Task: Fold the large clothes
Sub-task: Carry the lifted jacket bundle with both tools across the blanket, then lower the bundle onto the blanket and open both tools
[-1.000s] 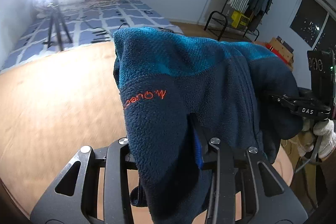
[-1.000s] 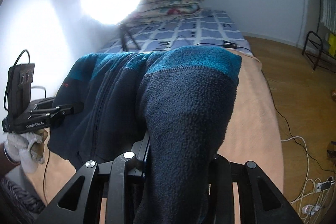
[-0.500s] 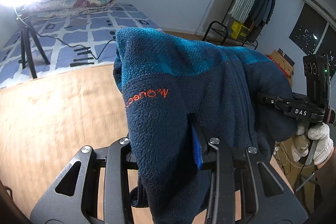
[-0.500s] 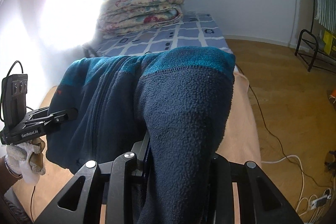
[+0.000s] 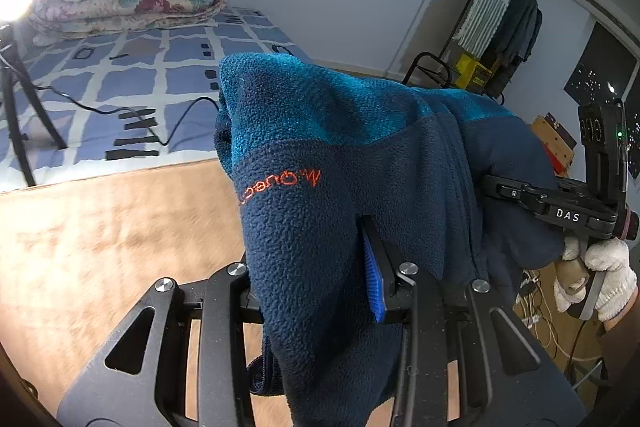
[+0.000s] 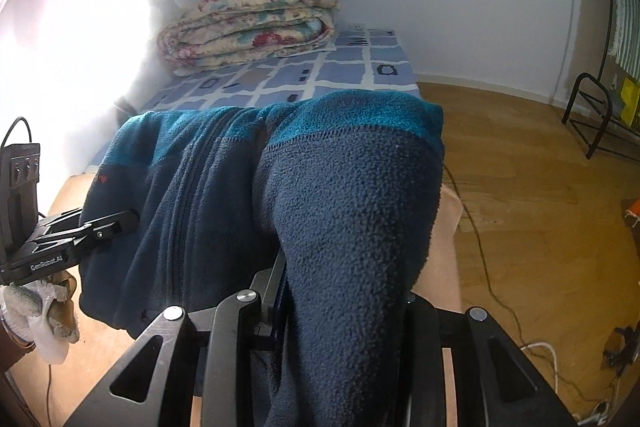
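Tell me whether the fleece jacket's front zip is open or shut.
Shut where visible: on the fleece jacket the zip runs as one closed line between the panels. Its lower end is hidden.

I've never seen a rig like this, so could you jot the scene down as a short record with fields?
garment: navy and teal fleece jacket, draped over both grippers
left gripper: shut on the fleece
right gripper: shut on the fleece
surface below: tan blanket
background: folded floral quilt on a blue checked sheet
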### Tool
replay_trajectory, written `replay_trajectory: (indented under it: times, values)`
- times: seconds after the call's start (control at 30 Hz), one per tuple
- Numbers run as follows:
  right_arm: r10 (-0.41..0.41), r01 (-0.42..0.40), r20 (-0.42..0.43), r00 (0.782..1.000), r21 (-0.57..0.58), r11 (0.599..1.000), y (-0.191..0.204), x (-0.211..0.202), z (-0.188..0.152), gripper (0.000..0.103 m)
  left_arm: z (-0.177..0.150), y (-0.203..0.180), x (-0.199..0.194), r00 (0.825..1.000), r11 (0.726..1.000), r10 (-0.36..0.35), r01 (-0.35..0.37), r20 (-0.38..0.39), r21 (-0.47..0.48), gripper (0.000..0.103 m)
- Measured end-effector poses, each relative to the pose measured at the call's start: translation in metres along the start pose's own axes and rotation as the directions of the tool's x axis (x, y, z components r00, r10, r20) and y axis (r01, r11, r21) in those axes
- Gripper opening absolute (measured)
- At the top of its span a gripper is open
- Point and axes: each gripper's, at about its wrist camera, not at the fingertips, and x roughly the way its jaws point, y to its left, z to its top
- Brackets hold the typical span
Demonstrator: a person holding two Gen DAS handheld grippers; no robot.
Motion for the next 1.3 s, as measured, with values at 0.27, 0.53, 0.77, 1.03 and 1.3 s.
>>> replay_trajectory:
  times: [0.27,0.53,0.77,1.03,1.3]
  values:
    - [-0.025,0.026,-0.03,0.999,0.022,0.999,-0.037,0.043,0.013,0.031,0.001,0.0,0.054,0.999,0.999,0.016,-0.017,-0.041,-0.032,0.035]
    - [-0.063,0.067,-0.072,0.995,0.044,0.997,-0.049,0.077,0.008,0.039,-0.006,0.017,0.082,0.995,0.997,0.055,-0.059,-0.079,-0.05,0.036]
    - [-0.2,0.206,-0.097,0.975,0.061,0.977,-0.064,0.081,0.005,0.08,-0.006,0.011,0.075,0.989,0.991,0.133,-0.133,-0.059,0.011,0.055]
    - [-0.254,0.263,-0.084,0.964,0.114,0.958,-0.064,0.064,-0.001,0.08,-0.011,0.014,0.047,0.989,0.99,0.139,-0.139,-0.053,0.014,0.057]
    - [-0.284,0.285,-0.028,0.958,0.145,0.947,-0.041,0.018,-0.008,0.08,-0.022,0.0,-0.011,0.993,0.993,0.116,-0.115,-0.006,0.037,0.057]
